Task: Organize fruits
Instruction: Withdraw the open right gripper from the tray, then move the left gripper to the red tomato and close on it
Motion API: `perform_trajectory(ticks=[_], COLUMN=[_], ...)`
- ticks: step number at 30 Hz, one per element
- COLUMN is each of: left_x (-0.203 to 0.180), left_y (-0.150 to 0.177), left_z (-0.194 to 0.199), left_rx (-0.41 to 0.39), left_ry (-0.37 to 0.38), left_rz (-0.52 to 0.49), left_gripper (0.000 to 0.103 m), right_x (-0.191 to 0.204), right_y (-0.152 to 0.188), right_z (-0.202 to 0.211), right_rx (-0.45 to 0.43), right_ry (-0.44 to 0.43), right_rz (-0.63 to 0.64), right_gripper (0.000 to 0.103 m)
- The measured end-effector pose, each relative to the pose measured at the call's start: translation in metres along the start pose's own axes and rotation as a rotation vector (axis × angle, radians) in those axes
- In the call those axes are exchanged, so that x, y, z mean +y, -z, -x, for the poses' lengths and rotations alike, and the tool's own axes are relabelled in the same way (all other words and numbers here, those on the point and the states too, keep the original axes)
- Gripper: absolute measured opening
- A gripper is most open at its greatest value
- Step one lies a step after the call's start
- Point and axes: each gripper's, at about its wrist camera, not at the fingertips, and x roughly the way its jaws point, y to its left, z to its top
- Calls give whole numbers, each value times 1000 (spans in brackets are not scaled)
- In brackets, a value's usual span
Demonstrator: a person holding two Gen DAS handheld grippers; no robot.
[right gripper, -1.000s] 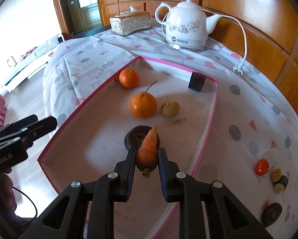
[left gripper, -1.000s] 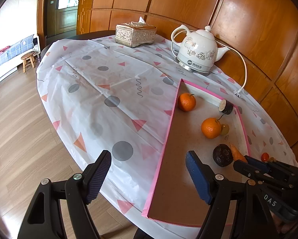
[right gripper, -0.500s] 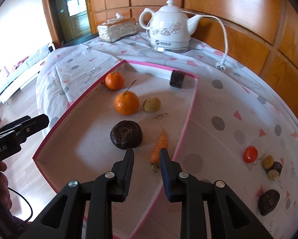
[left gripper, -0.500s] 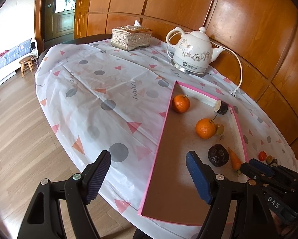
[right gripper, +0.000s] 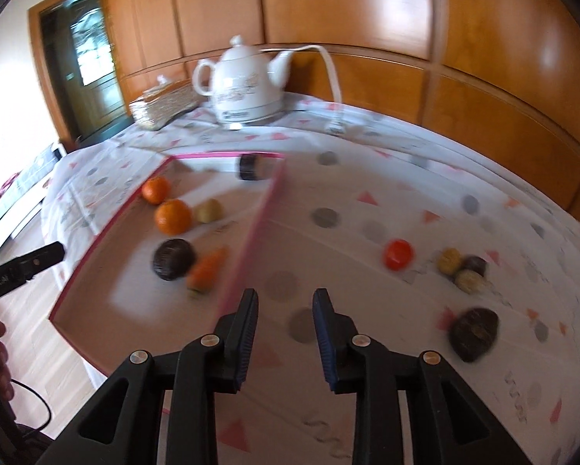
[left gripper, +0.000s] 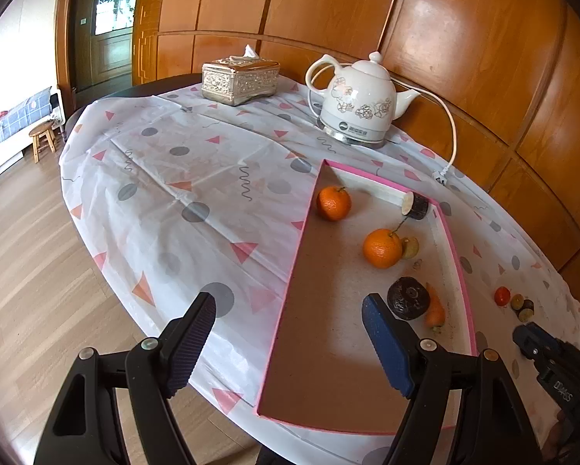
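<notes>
The pink-rimmed tray (left gripper: 301,240) (right gripper: 259,215) holds two oranges (left gripper: 382,248) (right gripper: 173,216), a small greenish fruit (right gripper: 208,210), a dark round fruit (left gripper: 408,297) (right gripper: 173,259) and a carrot (left gripper: 434,312) (right gripper: 206,268) lying free beside it. My right gripper (right gripper: 286,298) hovers over the cloth just right of the tray's rim, its jaws opening with nothing between them. A red tomato (right gripper: 397,254), small brownish fruits (right gripper: 449,259) and another dark fruit (right gripper: 474,333) lie on the cloth to its right. My left gripper (left gripper: 288,306) stands open and empty over the tray's near left rim.
A white electric kettle (left gripper: 358,110) with its cord and a silver tissue box (left gripper: 239,81) stand at the back of the round table. A dark cylinder piece (left gripper: 416,206) lies in the tray's far corner. Wooden wall panels close the far side; the floor drops off at left.
My right gripper let go of the carrot, which now lies in the tray by the dark fruit, and swung right past the rim over the cloth. The left gripper stayed put.
</notes>
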Motion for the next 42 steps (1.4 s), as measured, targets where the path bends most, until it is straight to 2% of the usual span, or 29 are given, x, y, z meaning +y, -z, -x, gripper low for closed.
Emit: perform_trajectory(ticks=[12,30,34,42], left_x=[-11,-35,-47,-90], left_y=[1,1,-2,-10], left_z=[1,-2,-1,0], left_rx=[6,28,25,33], left_ry=[15,52,74,191], left_rz=[-42,-125,-167,-291], left_gripper=[78,78,78,78], right_x=[-84,-206,-226,-254], right_y=[40,106,117,140], right_z=[16,58,64,70], right_rx=[12,25,32,37], right_ry=[171,501,564,658], right_rz=[-205,-510,-565,-648], right_gripper=[29,31,31,31])
